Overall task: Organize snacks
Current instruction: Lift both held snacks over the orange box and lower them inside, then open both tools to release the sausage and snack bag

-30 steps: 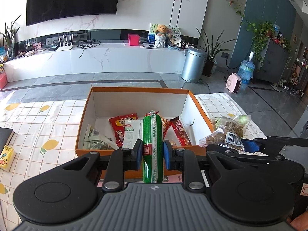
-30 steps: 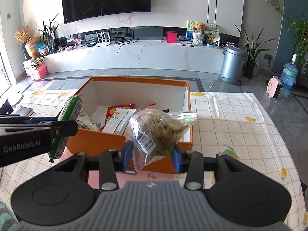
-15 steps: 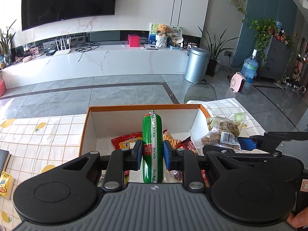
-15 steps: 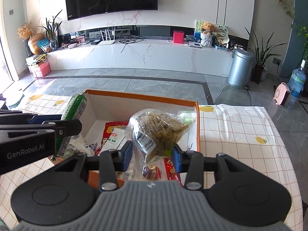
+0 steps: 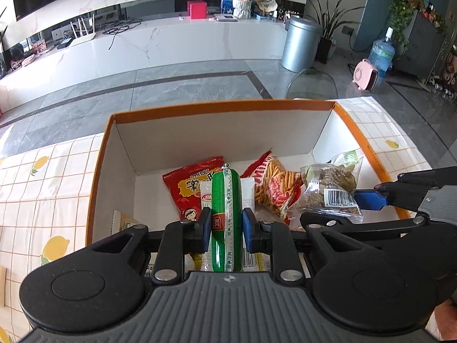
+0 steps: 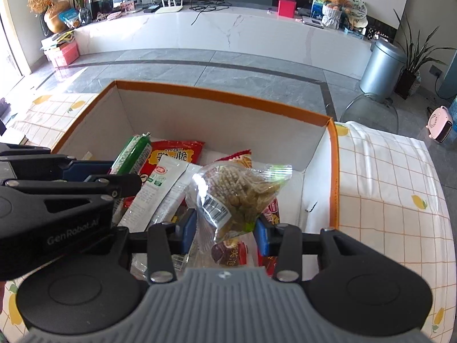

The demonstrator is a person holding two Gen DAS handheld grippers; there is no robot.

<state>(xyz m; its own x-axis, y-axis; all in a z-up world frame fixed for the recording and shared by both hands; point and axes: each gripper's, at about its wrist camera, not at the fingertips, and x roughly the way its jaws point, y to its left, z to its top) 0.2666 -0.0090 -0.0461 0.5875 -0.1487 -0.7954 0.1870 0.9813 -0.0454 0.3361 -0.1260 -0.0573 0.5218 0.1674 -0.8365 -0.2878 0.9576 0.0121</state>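
My left gripper [image 5: 225, 225] is shut on a green sausage stick [image 5: 226, 200], held upright over the inside of the orange box [image 5: 217, 105]. My right gripper [image 6: 225, 228] is shut on a clear bag of brown snack sticks [image 6: 237, 194], also over the box. Each gripper shows in the other's view: the right one's blue pad [image 5: 368, 200] beside its bag [image 5: 328, 188], the left one [image 6: 85, 175] with the sausage [image 6: 132, 154]. Lying in the box are a red packet [image 5: 191, 188], a white packet [image 6: 162, 183] and a striped chip bag [image 5: 274, 183].
The box stands on a table with a white lemon-print cloth [image 6: 385, 188]. A transparent chair back [image 5: 311, 83] rises behind the table's far edge. Beyond lie grey floor, a white TV bench [image 5: 171, 37], a metal bin [image 5: 300, 45] and a pink heater [image 5: 367, 75].
Both grippers have moved forward and down, from in front of the box's near wall to over its inside, each keeping its snack.
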